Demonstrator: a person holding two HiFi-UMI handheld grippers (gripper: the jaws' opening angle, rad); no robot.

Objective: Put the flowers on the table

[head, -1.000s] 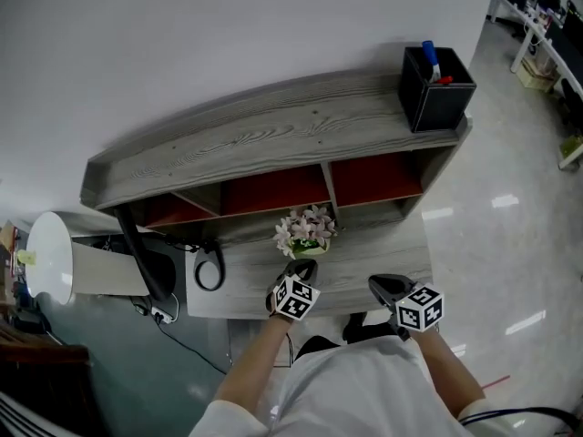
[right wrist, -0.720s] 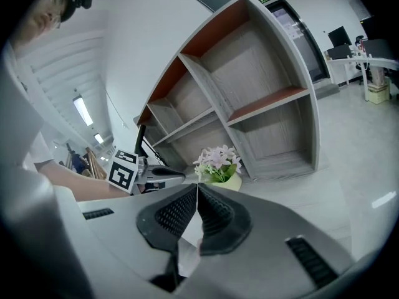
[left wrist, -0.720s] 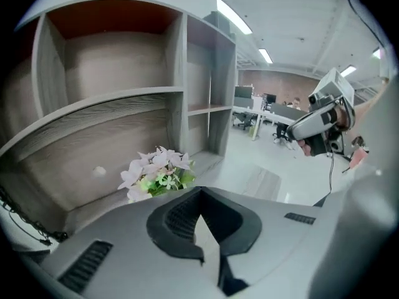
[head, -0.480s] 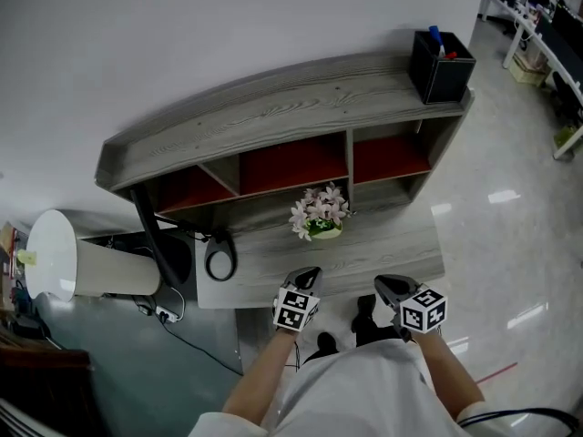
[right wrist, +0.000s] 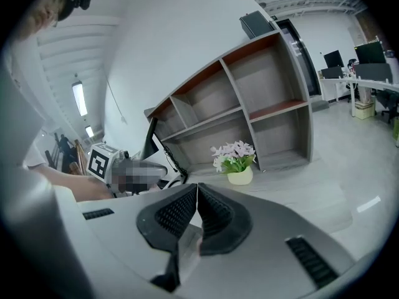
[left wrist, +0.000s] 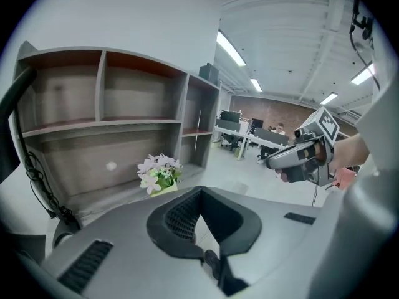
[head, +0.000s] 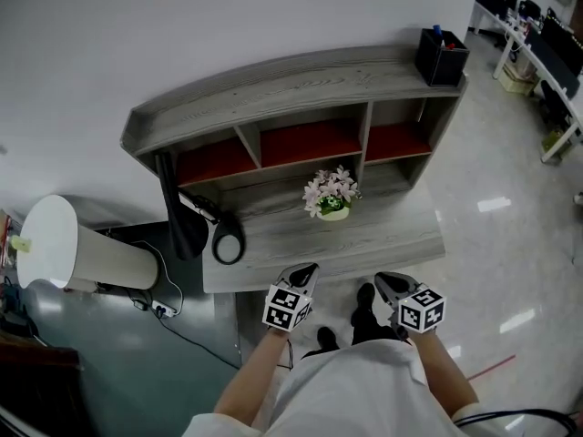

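A small pale pot of pink and white flowers [head: 332, 193] [left wrist: 159, 171] [right wrist: 235, 159] stands on the grey wooden table [head: 383, 244], in front of the shelf unit. My left gripper [head: 304, 273] hangs off the table's near edge, jaws shut and empty [left wrist: 201, 195]. My right gripper [head: 385, 283] is beside it, also back from the table, jaws shut with nothing between them [right wrist: 197, 189]. Both are well short of the flowers.
A grey shelf unit with red-backed cubbies [head: 301, 144] rises behind the table, a black pen holder [head: 441, 45] on its right end. A black lamp arm and cable coil [head: 223, 241] sit at the table's left. A white cylinder [head: 64, 246] stands on the floor at left.
Both grippers have drawn back from the flowers to beyond the table's near edge. The view has pulled away, so the table and shelf look farther off. The flowers stay on the table.
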